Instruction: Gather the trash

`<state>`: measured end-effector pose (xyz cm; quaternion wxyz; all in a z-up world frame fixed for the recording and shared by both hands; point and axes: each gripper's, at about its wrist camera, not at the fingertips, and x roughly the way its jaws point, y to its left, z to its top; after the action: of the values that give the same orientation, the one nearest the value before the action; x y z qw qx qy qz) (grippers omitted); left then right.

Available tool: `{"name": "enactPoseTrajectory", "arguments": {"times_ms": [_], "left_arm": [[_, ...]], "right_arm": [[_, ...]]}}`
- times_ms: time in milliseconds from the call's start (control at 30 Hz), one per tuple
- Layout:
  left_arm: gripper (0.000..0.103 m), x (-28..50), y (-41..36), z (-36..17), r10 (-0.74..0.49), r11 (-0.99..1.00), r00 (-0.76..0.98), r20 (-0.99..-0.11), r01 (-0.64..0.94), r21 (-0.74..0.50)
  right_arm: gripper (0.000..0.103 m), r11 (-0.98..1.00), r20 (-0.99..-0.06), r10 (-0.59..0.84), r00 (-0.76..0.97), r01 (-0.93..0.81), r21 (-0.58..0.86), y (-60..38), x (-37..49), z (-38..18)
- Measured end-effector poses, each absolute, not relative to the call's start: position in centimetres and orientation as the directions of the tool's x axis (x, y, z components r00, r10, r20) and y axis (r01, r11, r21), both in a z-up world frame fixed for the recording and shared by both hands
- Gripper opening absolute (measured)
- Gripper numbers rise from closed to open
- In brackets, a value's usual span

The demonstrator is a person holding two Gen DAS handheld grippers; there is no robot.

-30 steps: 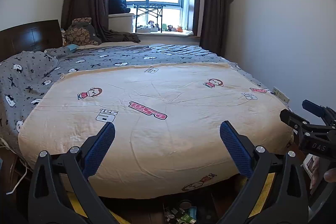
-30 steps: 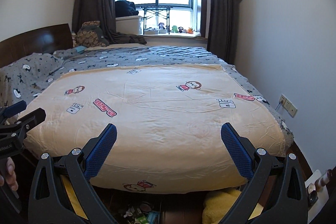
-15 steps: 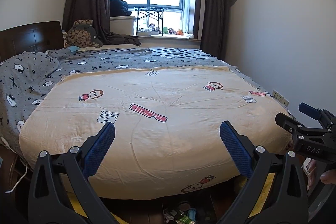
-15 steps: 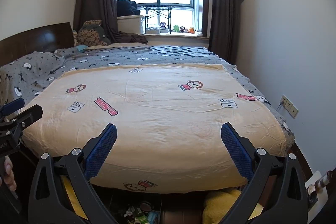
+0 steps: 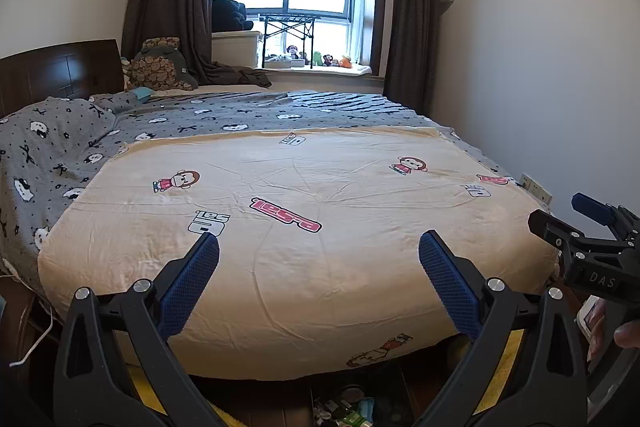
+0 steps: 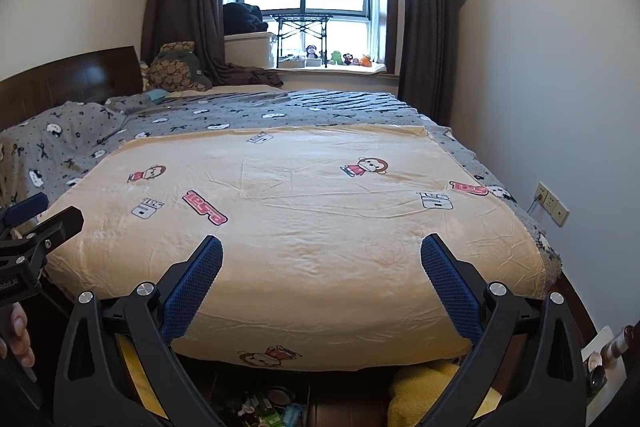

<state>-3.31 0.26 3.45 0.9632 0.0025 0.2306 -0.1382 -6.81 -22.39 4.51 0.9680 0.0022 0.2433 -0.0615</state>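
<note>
A small heap of trash (image 5: 347,407) lies on the dark floor at the foot of the bed, at the bottom edge of the left wrist view; it also shows in the right wrist view (image 6: 266,409). It looks like wrappers and small packets, partly cut off by the frame. My left gripper (image 5: 319,253) is open and empty, held above the bed's near end. My right gripper (image 6: 321,255) is open and empty at the same height. Each gripper shows at the edge of the other's view: the right one (image 5: 588,227) and the left one (image 6: 36,219).
A wide bed (image 5: 304,187) with a cream cartoon-print blanket fills the room ahead; a grey blanket (image 5: 72,147) lies behind it. A yellow fluffy thing (image 6: 432,387) lies on the floor at the right. A wall socket (image 6: 554,203) and the wall are on the right. The window sill (image 5: 320,67) holds small toys.
Both grippers have risen and tilted up a little, so the bed sits lower in each view. Their jaws have stayed open.
</note>
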Motion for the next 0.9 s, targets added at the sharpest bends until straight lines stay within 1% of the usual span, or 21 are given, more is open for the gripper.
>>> {"name": "enactPoseTrajectory", "arguments": {"times_ms": [900], "left_arm": [[0.095,-3.29,0.58,3.63,-0.258,0.964,0.859,-0.441,0.26,-0.057]], "right_arm": [[0.099,0.992,-0.473,-0.12,0.873,0.129,-0.014,-22.43,-6.73,4.61]]}}
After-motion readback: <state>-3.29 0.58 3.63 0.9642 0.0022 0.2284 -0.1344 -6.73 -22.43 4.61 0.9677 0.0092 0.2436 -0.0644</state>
